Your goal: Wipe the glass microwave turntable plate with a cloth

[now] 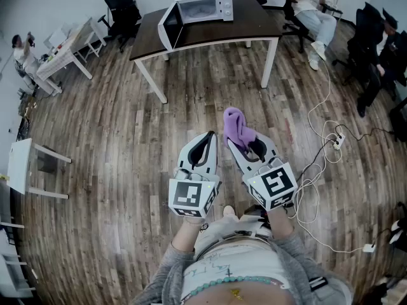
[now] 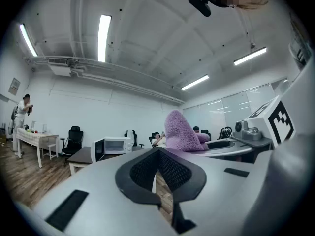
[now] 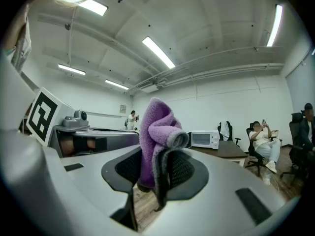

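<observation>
Wooden floor (image 1: 114,138) fills most of the head view. At the top centre a dark counter (image 1: 248,25) carries the microwave (image 1: 203,6), its door apparently open. The glass plate is not visible and is probably still inside. Lower down, the right tongs (image 3: 156,173) pinch the purple cloth (image 3: 156,127) by a fold; it looks soft, light and limp. The left tongs (image 2: 158,170) are pressed together, empty. I expect the plate to be stiff, heavy, slick and breakable, so it is best taken at its rim.

Light: cool and even, from ceiling strip lamps (image 2: 104,37), each tube blown out to white. Shadows: soft, faint beneath the bench (image 1: 210,40). Floor (image 1: 127,170): dull sheen, no hard glare. Distortion: heavy fisheye bend in every view, with dark rounded corners. Focus: my jaws and the cloth (image 3: 155,132) fairly crisp, the far room small and softer.
</observation>
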Motion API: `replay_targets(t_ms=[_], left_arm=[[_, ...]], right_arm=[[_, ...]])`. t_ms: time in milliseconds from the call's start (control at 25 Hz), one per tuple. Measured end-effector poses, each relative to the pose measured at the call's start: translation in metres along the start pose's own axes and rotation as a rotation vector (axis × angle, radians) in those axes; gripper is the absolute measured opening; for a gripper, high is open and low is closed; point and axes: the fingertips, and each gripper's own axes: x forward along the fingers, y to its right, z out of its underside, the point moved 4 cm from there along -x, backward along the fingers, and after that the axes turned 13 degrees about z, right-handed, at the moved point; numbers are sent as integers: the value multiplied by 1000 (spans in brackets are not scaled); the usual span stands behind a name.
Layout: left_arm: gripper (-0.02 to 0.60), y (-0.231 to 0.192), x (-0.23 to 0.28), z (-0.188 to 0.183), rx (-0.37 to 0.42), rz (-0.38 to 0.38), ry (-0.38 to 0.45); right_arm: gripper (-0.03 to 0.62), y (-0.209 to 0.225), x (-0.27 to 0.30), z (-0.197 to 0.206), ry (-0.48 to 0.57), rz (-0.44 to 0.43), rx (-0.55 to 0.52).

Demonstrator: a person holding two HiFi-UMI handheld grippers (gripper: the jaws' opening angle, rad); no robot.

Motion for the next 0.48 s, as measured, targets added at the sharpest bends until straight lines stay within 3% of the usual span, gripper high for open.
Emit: replay_targets(t_ms=[160,480], left_arm=[[5,-15,5,5,7,-1,-4],[5,-41,18,16,-53,24,-14]], right_arm=[[132,-3,15,3,1,-5,-9],[132,1,48,12,-27,-41,-6]])
